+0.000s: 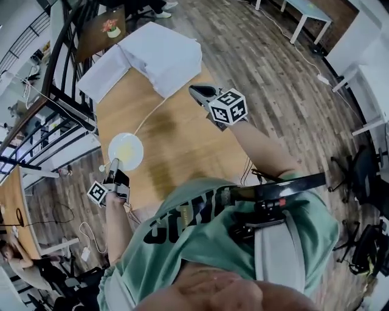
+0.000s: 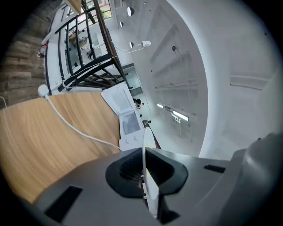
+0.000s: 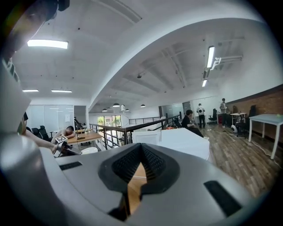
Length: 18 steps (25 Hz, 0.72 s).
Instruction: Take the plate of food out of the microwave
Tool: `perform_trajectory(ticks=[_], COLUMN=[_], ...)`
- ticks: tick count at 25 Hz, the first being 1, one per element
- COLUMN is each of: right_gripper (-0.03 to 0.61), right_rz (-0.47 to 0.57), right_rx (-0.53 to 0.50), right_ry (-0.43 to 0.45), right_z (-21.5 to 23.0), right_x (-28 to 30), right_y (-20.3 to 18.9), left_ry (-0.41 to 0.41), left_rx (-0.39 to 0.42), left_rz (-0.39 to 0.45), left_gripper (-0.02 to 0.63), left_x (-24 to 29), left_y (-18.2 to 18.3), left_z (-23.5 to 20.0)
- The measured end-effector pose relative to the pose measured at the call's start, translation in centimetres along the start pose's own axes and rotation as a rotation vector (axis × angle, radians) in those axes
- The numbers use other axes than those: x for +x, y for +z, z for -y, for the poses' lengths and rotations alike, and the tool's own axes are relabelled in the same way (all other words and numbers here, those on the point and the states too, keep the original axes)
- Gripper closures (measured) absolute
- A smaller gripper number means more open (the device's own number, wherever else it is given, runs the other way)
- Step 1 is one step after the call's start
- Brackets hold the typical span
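Note:
A white plate [image 1: 126, 150] with pale yellow food hangs over the left edge of the wooden table [image 1: 182, 146]. My left gripper [image 1: 113, 174] is shut on the plate's near rim. In the left gripper view the plate [image 2: 144, 143] shows edge-on, pinched between the pads of the left gripper [image 2: 144, 176]. The white microwave [image 1: 161, 58] stands at the table's far end and also shows in the left gripper view as the microwave [image 2: 126, 117]. My right gripper [image 1: 202, 93] hovers above the table just in front of it, jaws together and empty. The right gripper [image 3: 140, 155] faces the microwave [image 3: 181, 141], the plate [image 3: 89, 150] at left.
A white cable [image 1: 149, 118] runs from the microwave across the table toward the plate. Black railings [image 1: 58, 91] border the table's left side, with a drop beyond. Wooden floor [image 1: 273, 79] lies to the right, with white tables [image 1: 307, 15] far off. People sit at desks in the background.

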State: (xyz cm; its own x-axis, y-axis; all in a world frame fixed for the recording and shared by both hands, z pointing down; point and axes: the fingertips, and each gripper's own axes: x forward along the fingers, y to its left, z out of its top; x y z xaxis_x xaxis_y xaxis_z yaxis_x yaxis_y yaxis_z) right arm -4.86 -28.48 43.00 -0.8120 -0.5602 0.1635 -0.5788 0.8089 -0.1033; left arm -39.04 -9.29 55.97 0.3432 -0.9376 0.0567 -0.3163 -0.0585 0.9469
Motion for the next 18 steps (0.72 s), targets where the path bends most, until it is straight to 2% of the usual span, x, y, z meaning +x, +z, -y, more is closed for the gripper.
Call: perform_trajectory(ticks=[3,7,12,18], right_gripper=[0.572,0.572,0.572,0.572], right_rz=[-0.011,-0.015,-0.014,-0.026], right_rx=[0.001,0.017,0.034,0.011], right_ry=[0.011,0.002,-0.045,-0.128], right_z=[0.9,1.0,0.0,-2.1], right_x=[-2.8,-3.8,-2.5,-1.3], right_y=[-1.0,-1.8,-1.3,0.0], left_ry=[-0.005,0.003,-0.018,-0.081], left_rx=[-0.043,-0.055,-0.066,-0.1], left_rz=[-0.017,-0.102,-0.216,-0.366], left_gripper=[0.598,0.598,0.598,0.598], left_x=[1.2,2.0,3.4,4.7], left_y=[-4.3,-7.7,-8.2,-8.0], left_z=[1.0,0.7,-1.0,-2.1])
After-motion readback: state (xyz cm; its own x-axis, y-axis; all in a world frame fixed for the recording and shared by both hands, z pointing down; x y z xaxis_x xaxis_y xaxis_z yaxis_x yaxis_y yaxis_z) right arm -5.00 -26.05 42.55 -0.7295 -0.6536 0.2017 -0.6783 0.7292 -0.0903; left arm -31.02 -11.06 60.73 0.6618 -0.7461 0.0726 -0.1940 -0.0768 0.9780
